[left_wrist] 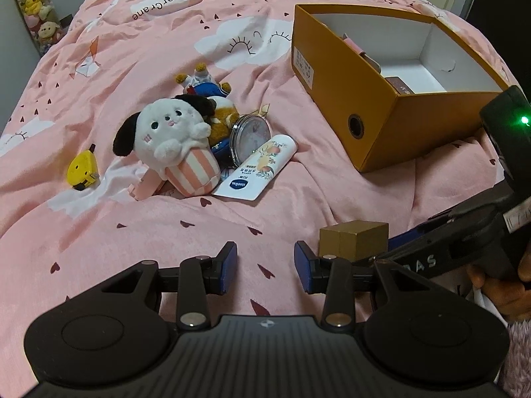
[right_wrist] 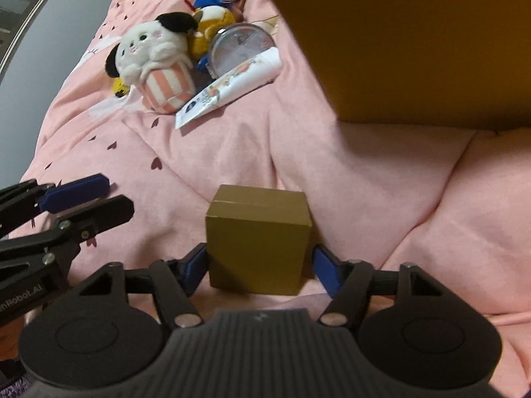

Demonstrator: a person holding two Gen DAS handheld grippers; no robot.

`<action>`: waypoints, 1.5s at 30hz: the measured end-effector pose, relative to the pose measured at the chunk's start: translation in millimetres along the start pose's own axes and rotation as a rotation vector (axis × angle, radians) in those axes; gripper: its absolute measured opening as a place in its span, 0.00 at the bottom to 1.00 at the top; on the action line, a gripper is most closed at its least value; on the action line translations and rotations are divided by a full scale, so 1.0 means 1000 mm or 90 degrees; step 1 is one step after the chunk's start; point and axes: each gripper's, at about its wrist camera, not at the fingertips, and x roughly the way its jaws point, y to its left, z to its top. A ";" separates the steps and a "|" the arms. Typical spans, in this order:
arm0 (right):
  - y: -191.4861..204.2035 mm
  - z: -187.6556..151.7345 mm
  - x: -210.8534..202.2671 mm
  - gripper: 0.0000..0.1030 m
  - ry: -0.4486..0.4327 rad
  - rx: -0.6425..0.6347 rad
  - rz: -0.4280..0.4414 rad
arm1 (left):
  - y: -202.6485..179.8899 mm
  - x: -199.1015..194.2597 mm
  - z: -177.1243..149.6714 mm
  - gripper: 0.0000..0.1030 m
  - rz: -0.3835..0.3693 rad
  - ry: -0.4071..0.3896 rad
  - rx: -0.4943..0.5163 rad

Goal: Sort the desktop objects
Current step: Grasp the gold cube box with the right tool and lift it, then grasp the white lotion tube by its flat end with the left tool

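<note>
Right tool [right_wrist: 259, 265]: fingers on either side of the small gold box [right_wrist: 257, 242], blue pads at or very near its side walls; whether they are already squeezing it I cannot tell.
Left tool [left_wrist: 265, 267]: spread apart, holding nothing, low over the pink bedspread [left_wrist: 232, 205].
Gold box: on the bedspread, near the front of the big orange box [left_wrist: 381, 99].
Remaining pile: dog plush [left_wrist: 169, 139], clock [left_wrist: 249, 139], cream tube [left_wrist: 262, 169], well apart from both tools.
Slip risk: smooth cardboard could twist out of a low grip when lifted.
Crush risk: hard squeezing may dent the thin walls.
Collision risk: the orange box's near wall stands close; a low carry could strike it.
Soft-ground risk: the bedding gives, so pressing down could tip the box.
</note>
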 end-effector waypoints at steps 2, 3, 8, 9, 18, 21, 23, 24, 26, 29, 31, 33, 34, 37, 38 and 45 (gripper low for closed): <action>0.009 -0.001 -0.005 0.60 -0.014 -0.032 -0.011 | 0.000 0.000 0.001 0.43 0.000 -0.002 0.002; 0.012 -0.002 -0.007 0.60 -0.024 -0.046 -0.017 | 0.000 0.000 0.001 0.43 0.000 -0.005 0.006; 0.029 -0.003 -0.032 0.59 -0.101 -0.138 -0.049 | 0.000 -0.001 0.009 0.43 0.006 -0.032 0.064; 0.033 -0.003 -0.036 0.59 -0.121 -0.161 -0.065 | -0.001 0.000 0.011 0.43 0.018 -0.034 0.084; 0.030 0.014 -0.020 0.60 -0.167 -0.216 -0.092 | -0.023 0.042 0.021 0.43 0.084 -0.014 0.321; 0.032 0.012 -0.018 0.60 -0.158 -0.217 -0.089 | -0.028 0.060 0.018 0.43 0.103 0.009 0.378; 0.028 0.008 -0.022 0.63 -0.149 -0.203 -0.076 | -0.031 0.070 0.014 0.43 0.119 0.015 0.416; 0.028 0.008 -0.022 0.63 -0.149 -0.203 -0.076 | -0.032 0.073 0.012 0.43 0.126 0.013 0.435; 0.023 0.001 -0.024 0.65 -0.139 -0.191 -0.064 | -0.035 0.080 0.008 0.44 0.140 0.008 0.470; 0.019 -0.003 -0.017 0.65 -0.117 -0.185 -0.056 | -0.038 0.087 0.005 0.44 0.154 -0.005 0.511; 0.020 -0.004 -0.015 0.66 -0.115 -0.189 -0.056 | -0.038 0.091 0.006 0.44 0.156 -0.011 0.519; 0.024 -0.005 -0.011 0.67 -0.116 -0.203 -0.061 | -0.037 0.094 0.008 0.44 0.154 -0.016 0.516; 0.026 -0.005 -0.009 0.67 -0.116 -0.211 -0.066 | -0.036 0.095 0.009 0.43 0.154 -0.018 0.513; 0.034 -0.009 -0.001 0.68 -0.108 -0.243 -0.088 | -0.037 0.097 0.010 0.39 0.161 -0.028 0.508; 0.036 -0.010 0.001 0.68 -0.108 -0.253 -0.095 | -0.038 0.098 0.010 0.31 0.162 -0.029 0.507; 0.043 -0.014 -0.020 0.64 -0.174 -0.266 -0.109 | -0.039 0.085 0.010 0.05 0.173 -0.056 0.498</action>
